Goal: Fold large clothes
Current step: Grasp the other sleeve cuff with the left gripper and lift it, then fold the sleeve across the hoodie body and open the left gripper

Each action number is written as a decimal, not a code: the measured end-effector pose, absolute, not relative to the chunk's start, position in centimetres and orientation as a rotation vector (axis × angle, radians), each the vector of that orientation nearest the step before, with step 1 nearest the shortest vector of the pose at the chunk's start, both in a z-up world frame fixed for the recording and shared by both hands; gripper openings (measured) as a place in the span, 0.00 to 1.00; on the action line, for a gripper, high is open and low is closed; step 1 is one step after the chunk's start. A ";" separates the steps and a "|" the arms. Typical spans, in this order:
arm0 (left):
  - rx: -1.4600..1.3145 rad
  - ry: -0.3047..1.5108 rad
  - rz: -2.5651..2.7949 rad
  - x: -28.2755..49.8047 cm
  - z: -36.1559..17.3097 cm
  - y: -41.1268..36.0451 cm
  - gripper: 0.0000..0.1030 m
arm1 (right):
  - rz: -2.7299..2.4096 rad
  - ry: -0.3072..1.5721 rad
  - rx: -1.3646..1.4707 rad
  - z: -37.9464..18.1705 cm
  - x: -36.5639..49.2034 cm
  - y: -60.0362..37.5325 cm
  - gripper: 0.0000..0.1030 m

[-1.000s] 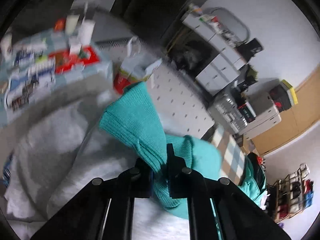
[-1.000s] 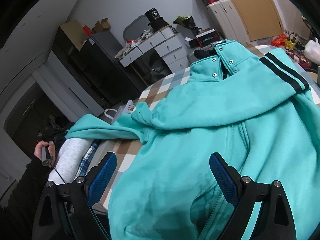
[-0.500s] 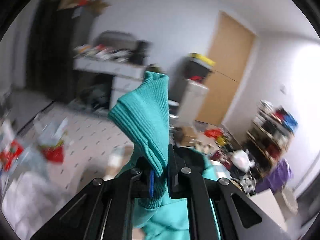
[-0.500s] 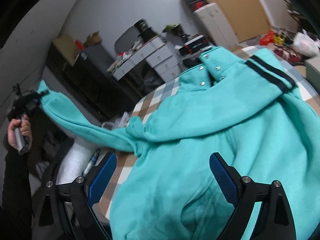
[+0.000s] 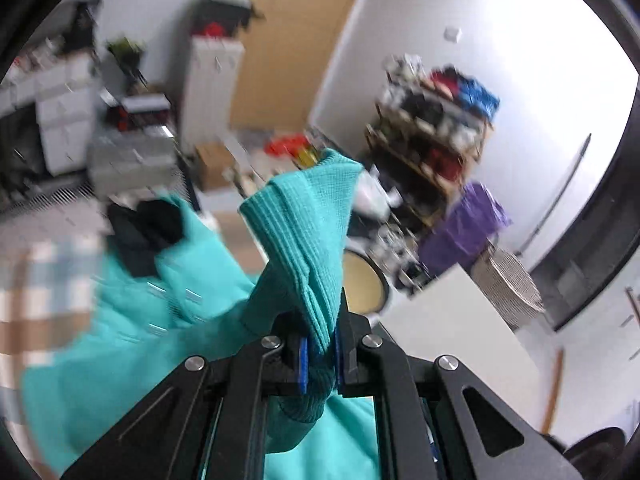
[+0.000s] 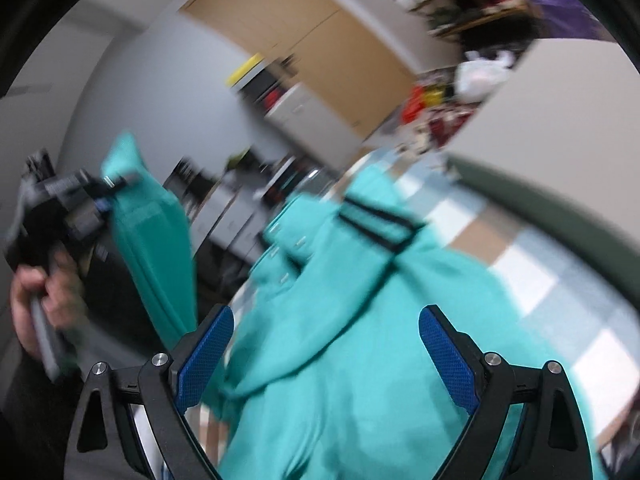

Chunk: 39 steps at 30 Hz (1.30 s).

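A teal zip hoodie lies spread on a checked tablecloth, with black stripes on one sleeve. My left gripper is shut on the ribbed cuff of the other sleeve and holds it raised above the hoodie body. In the right wrist view the left gripper shows at the far left with the sleeve hanging from it. My right gripper is open and empty, just above the hoodie's body.
A shoe rack, a purple bag and a wicker basket stand at the right. A wooden door and white drawers are at the back. A white surface lies beside the table.
My left gripper has lifted the sleeve cuff up and swung it across toward the hoodie body. My right gripper has tilted and stayed open over the hoodie.
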<state>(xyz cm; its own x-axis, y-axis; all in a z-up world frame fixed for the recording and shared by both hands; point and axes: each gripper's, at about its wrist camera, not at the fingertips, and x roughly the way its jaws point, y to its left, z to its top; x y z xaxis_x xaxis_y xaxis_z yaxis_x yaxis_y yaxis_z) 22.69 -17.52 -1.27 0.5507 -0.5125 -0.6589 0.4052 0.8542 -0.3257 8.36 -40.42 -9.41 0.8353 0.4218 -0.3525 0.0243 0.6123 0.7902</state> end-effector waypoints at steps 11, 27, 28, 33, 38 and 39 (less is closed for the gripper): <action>-0.175 1.211 -0.676 25.3 -10.8 -22.5 0.55 | 0.124 0.573 0.954 -11.5 9.2 -44.0 0.93; -0.276 1.137 -0.269 22.9 -13.7 4.9 0.81 | 0.259 0.624 0.750 -9.9 9.9 -38.3 0.93; -0.275 1.146 -0.258 22.5 -14.6 4.6 0.81 | 0.262 0.630 0.720 -9.8 10.0 -37.8 0.93; -0.162 1.073 -0.222 20.5 -14.9 2.2 0.81 | 0.278 0.661 0.547 -8.6 10.6 -34.7 0.93; -0.132 1.080 -0.226 19.7 -13.9 2.6 0.81 | 0.335 0.653 0.275 -3.4 14.2 -30.9 0.93; -0.133 1.079 -0.229 19.6 -13.8 2.3 0.81 | 0.336 0.648 0.223 -2.5 15.4 -30.0 0.95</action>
<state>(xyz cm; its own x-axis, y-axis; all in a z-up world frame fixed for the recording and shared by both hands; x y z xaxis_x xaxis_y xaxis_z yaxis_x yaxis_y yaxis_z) 19.57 2.35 -13.81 0.4515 -0.2494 -0.8567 0.1198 0.9684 -0.2188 15.40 -30.01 -2.51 0.7466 0.3727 -0.5511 -0.2352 0.9227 0.3053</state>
